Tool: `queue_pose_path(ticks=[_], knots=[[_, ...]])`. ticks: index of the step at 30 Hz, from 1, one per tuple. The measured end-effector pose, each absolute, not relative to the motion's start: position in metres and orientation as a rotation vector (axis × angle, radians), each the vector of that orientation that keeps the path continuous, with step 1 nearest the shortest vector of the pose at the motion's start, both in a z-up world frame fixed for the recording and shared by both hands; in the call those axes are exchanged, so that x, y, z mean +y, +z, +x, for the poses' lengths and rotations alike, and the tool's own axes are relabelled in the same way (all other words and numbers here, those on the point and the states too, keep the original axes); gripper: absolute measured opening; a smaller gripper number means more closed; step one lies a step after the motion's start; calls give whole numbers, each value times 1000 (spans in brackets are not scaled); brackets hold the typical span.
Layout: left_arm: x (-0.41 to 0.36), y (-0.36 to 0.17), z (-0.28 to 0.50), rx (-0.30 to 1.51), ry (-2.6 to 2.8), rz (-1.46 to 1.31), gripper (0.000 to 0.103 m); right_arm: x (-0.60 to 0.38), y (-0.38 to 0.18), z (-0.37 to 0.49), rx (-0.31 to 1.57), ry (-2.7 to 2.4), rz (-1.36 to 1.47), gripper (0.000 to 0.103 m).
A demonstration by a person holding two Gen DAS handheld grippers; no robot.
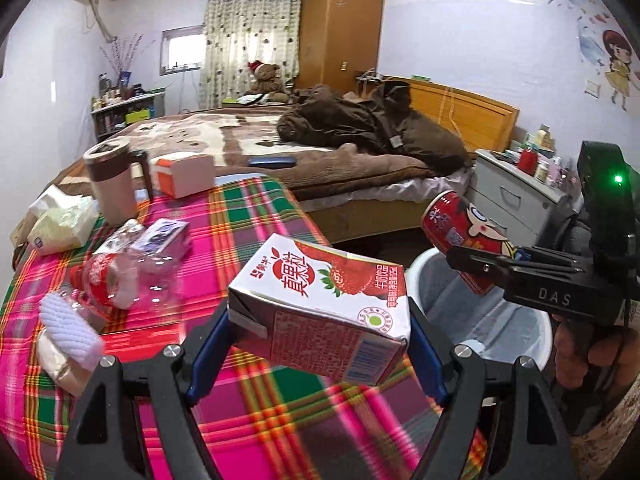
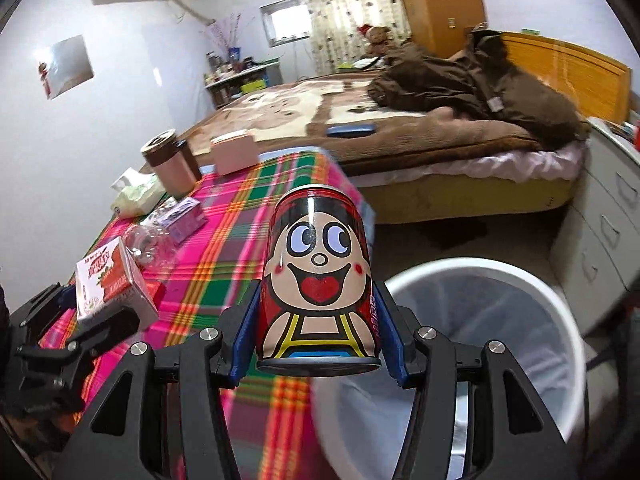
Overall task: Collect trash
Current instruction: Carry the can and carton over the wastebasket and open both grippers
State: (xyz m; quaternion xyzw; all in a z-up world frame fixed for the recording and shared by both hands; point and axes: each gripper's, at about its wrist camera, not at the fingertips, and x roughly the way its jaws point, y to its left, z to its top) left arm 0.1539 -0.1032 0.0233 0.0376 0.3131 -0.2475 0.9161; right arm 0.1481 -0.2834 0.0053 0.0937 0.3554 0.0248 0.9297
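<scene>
bedroom, one table under a pink, green and red plaid cloth, holding a brown mug, a tissue pack, a crushed clear bottle and a small purple box; bed behind at 12 o'clock, white bin on the floor at the table's 3 o'clock. left gripper, angled down over the cloth, jaws wide and clamped on a strawberry milk carton. right gripper, tilted down at the bin's rim, jaws half open and pressed on a red cartoon can.
</scene>
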Motion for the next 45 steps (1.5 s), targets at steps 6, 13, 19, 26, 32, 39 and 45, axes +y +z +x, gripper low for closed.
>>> queue_pose_path(ticks=[6,13,19,26,32,39,45], knots=[[-136,27,143,640,-571,95,81,-306,10,128,716,-23,184,54],[-180,24,133,647,-640,126,81,-333,7,108,713,-108,181,54],[-216,11,128,673,-702,150,81,-361,-7,96,751,-179,208,54],[-245,-1,129,708,-738,180,81,-383,-25,95,823,-223,232,54],[-252,-6,130,728,-740,186,81,-391,-35,95,855,-238,245,54],[-253,-8,131,740,-738,177,81,-394,-36,95,860,-266,236,64],[-245,-3,129,731,-738,163,82,-394,-33,94,851,-267,245,64]])
